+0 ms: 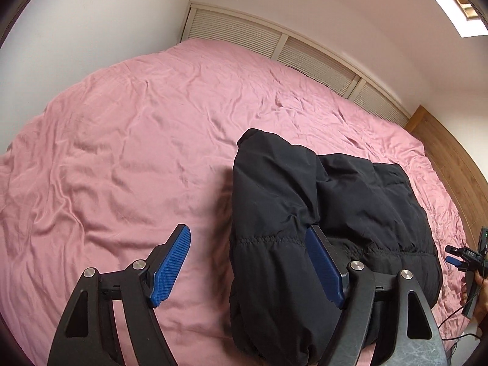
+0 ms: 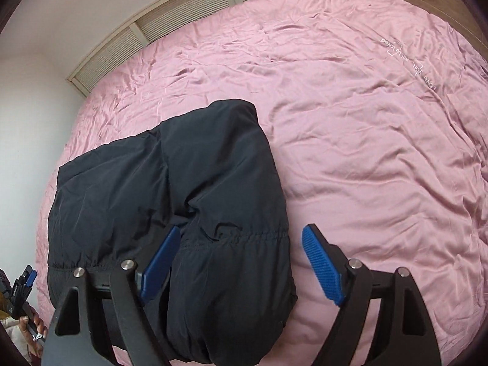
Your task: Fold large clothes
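A black padded jacket (image 1: 320,213) lies folded into a thick bundle on the pink bed sheet (image 1: 122,152); it also shows in the right wrist view (image 2: 183,189). My left gripper (image 1: 247,262) is open, its jaws wide apart around the bundle's left sleeve part, above it. My right gripper (image 2: 241,262) is open too, jaws wide around the bundle's right part. Neither pinches fabric. The other gripper shows at each view's edge: the right one (image 1: 466,259), the left one (image 2: 24,280).
The pink sheet (image 2: 366,122) is wrinkled and covers the whole bed. A slatted cream panel (image 1: 274,42) and white walls run behind the bed. A wooden headboard (image 1: 451,158) stands at the right. White embroidered lettering (image 2: 405,61) marks the sheet.
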### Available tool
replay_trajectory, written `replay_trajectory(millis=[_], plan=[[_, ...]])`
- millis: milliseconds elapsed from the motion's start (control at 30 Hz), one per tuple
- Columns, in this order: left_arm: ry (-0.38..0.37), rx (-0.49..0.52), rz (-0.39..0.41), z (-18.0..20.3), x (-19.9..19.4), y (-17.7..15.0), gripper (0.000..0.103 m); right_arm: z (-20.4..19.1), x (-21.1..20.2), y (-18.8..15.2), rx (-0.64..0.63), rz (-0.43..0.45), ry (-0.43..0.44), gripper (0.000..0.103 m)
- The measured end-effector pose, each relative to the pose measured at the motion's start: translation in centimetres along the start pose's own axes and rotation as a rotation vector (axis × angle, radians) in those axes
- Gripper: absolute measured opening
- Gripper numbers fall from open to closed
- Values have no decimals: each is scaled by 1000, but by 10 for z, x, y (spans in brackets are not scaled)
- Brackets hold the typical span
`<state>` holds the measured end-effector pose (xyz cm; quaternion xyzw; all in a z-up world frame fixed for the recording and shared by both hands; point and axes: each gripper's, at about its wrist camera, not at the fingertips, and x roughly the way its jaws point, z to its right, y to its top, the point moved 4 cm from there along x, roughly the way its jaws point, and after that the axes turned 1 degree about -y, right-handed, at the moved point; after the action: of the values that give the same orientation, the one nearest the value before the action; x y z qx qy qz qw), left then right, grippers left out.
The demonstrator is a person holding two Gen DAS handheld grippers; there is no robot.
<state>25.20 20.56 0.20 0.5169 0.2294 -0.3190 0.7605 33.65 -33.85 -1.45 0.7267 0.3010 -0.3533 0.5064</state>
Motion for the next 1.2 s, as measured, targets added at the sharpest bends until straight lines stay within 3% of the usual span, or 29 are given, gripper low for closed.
replay_trajectory(millis=[267,633,833,967,1200], plan=[[61,66,84,13,6,-20,78,8,-10,-22,-122,143,-4,82],[53,121,209,48,-8,-25,79,54,-47,-60,-128,273,-17,83],[20,150,268,81,-51,-38,85,55,-100,-101,-102,319,-4,83],[-18,159,283,110,-97,-56,88,42,-142,-130,-91,315,-13,96],[-35,212,276,149,-175,-106,91,7,-213,-179,-118,357,-4,102]])
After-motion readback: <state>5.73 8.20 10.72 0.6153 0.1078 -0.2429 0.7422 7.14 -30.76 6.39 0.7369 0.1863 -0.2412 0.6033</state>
